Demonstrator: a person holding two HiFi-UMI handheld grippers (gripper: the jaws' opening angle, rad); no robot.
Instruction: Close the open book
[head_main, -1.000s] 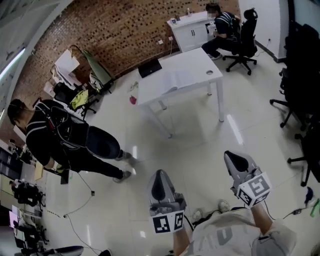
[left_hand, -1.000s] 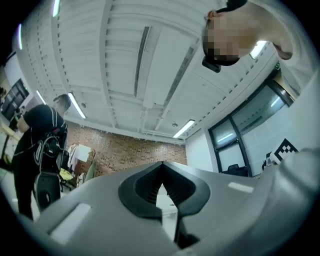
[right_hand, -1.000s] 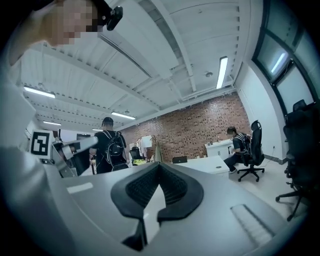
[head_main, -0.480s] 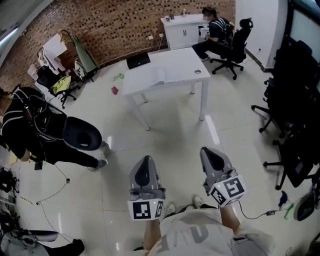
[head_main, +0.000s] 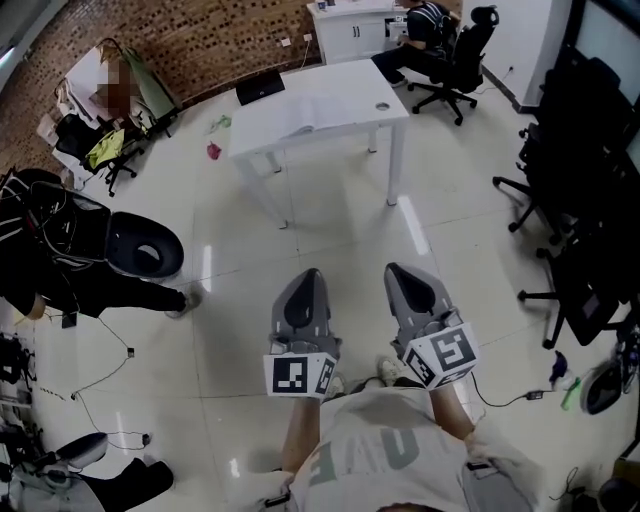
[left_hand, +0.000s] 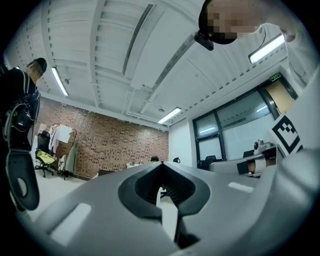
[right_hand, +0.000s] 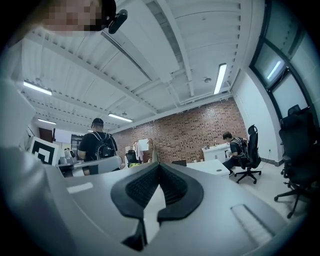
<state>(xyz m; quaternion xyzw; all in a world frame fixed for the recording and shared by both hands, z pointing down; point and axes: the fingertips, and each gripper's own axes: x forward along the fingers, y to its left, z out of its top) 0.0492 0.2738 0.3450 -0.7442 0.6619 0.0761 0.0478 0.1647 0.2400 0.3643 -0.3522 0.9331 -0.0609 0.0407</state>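
On the white bench (head_main: 350, 95) lies the open book (head_main: 302, 126), well apart from both grippers. Left gripper (head_main: 303, 300) and right gripper (head_main: 415, 290) have closed, empty jaws. The approach seems in hand, and reaching the bench should come next.

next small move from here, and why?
Probably a step forward toward the white table: the open book lies on it, well out of reach. The left gripper and right gripper are both shut and empty, close to the body, so nothing can be done to the book yet.
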